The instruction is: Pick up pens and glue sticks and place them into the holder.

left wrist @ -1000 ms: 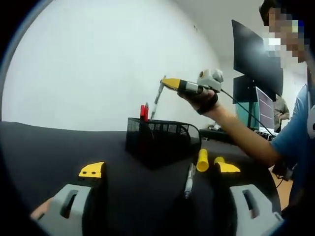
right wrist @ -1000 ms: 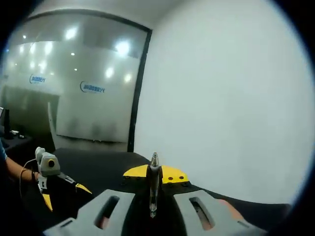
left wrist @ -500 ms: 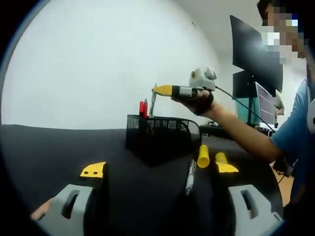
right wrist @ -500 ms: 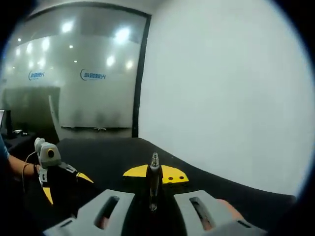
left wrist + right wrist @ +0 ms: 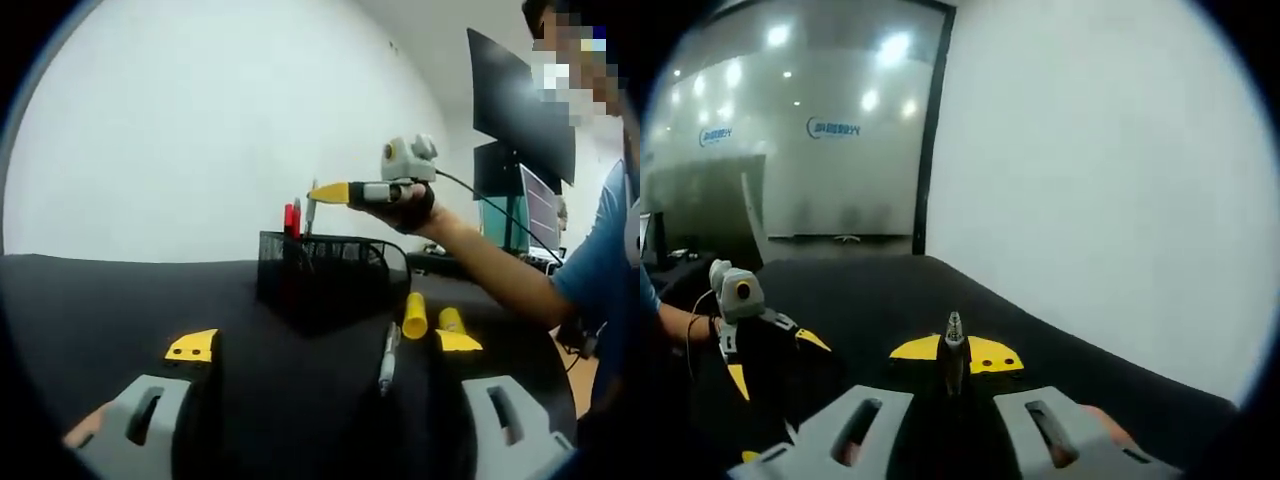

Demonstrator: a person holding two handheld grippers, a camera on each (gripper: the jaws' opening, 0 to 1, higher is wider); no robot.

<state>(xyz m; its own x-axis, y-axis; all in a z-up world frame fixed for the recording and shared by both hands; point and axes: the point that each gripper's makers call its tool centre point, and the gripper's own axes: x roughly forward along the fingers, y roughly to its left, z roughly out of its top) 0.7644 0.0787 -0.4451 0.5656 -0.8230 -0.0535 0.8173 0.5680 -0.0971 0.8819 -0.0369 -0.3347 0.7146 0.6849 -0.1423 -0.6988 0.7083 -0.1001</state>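
Right gripper level above holder, clamping pen, arm outstretched

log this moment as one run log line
right gripper: shut on pen, above holder | left gripper: open | table: pen, yellow glue stick

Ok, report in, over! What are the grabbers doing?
Right gripper shut on a pen, above the holder. Left gripper open, low over the table. One pen, one glue stick left out. Nothing blocking.
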